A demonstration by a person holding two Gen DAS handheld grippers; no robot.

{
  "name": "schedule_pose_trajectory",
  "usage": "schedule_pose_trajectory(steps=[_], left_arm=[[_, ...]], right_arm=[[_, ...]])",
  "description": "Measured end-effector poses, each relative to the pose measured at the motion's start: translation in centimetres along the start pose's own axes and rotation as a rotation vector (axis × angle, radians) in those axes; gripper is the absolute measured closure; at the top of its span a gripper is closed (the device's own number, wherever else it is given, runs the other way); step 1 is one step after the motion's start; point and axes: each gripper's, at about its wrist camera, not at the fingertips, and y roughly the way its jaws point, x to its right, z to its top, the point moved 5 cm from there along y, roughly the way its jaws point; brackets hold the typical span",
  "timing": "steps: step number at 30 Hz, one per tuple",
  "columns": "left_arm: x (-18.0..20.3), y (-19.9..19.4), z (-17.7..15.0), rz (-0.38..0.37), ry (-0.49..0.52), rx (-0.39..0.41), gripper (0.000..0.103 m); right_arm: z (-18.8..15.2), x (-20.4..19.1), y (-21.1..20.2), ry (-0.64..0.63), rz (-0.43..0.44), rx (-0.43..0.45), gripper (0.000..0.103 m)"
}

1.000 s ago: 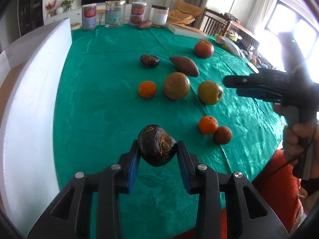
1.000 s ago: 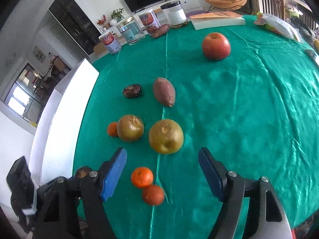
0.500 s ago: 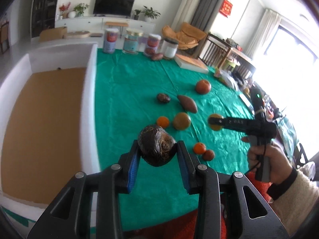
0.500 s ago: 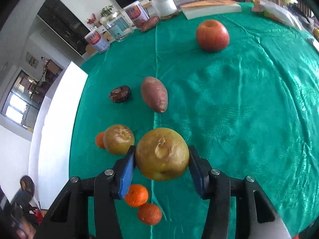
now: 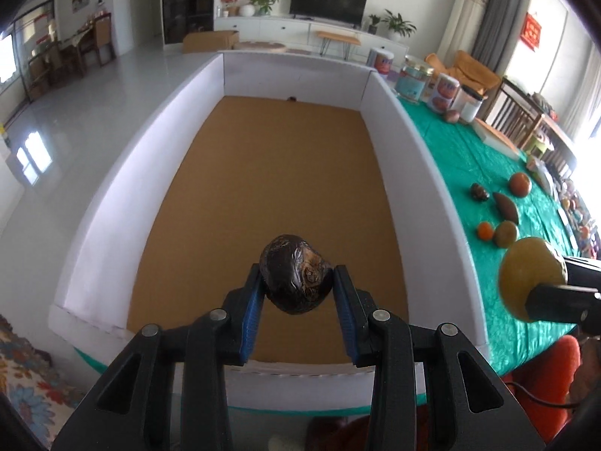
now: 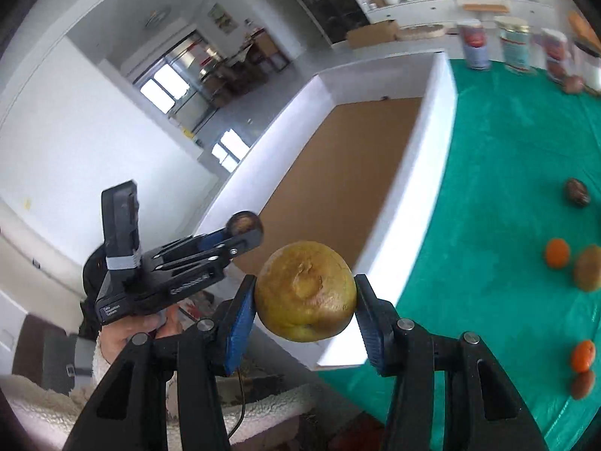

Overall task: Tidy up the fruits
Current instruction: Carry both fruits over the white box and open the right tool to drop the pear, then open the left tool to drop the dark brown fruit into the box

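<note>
Two fruits are in transit. The left gripper (image 5: 296, 289) is clenched on a dark wrinkled fruit (image 5: 295, 278), held over the near end of the white-walled box (image 5: 409, 158) with its bare brown floor. The right gripper (image 6: 306, 306) clamps a yellow-green pear (image 6: 306, 293) just outside the box's near corner. Six more fruits lie on the green-clothed bench (image 6: 499, 173). Judged step: carrying to the box. Next, each load needs lowering to the floor before release, spaced apart to avoid rolling together.
</note>
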Motion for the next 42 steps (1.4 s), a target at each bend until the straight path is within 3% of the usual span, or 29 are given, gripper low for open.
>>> schedule_pose_trajectory(steps=[4, 8, 10, 12, 16, 18, 20, 24, 27, 30, 32, 37, 42], left_arm=[[-0.5, 1.6, -0.7, 0.009, -0.007, -0.03, 0.065], [-0.4, 2.2, -0.9, 0.016, 0.002, -0.026, 0.063], [-0.6, 2.1, -0.8, 0.008, -0.011, -0.02, 0.052], [-1.0, 1.5, -0.6, 0.014, -0.027, 0.003, 0.032], [-0.4, 0.1, -0.5, 0.05, -0.023, 0.058, 0.02], [1.0, -0.5, -0.5, 0.038, 0.004, 0.081, 0.02], [3.3, -1.6, -0.2, 0.02, 0.05, 0.131, 0.019], [9.0, -3.7, 0.9, -0.044, 0.167, 0.264, 0.006], [12.7, -2.9, 1.4, -0.037, 0.272, 0.314, 0.006], [15.1, 0.2, 1.0, 0.037, 0.367, 0.265, 0.006], [15.9, 1.3, 0.5, 0.094, 0.411, 0.241, 0.006], [16.3, 0.5, -0.5, 0.123, 0.419, 0.241, 0.006], [15.0, 0.5, -1.3, 0.174, 0.395, 0.207, 0.006]], right_arm=[[-0.3, -1.6, 4.5, -0.079, -0.078, -0.069, 0.052], [-0.5, -1.8, 5.5, -0.111, -0.13, -0.074, 0.051], [0.2, -1.5, 5.0, -0.094, -0.13, -0.051, 0.043], [0.6, -0.5, 2.7, -0.063, -0.126, 0.004, 0.038], [0.7, 2.7, -3.8, -0.029, -0.194, 0.153, 0.035], [-0.9, 5.1, -6.9, -0.015, -0.289, 0.213, 0.026], [-3.8, 7.8, -9.3, 0.0, -0.409, 0.245, 0.024], [-11.2, 13.0, -11.8, 0.129, -0.57, 0.22, 0.024], [-15.9, 15.8, -13.6, 0.268, -0.606, 0.25, 0.024], [-18.4, 17.5, -15.7, 0.365, -0.609, 0.285, 0.024], [-19.0, 17.8, -16.6, 0.363, -0.629, 0.3, 0.024], [-19.2, 19.0, -18.4, 0.331, -0.687, 0.371, 0.021], [-19.7, 20.4, -18.3, 0.333, -0.706, 0.38, 0.019]])
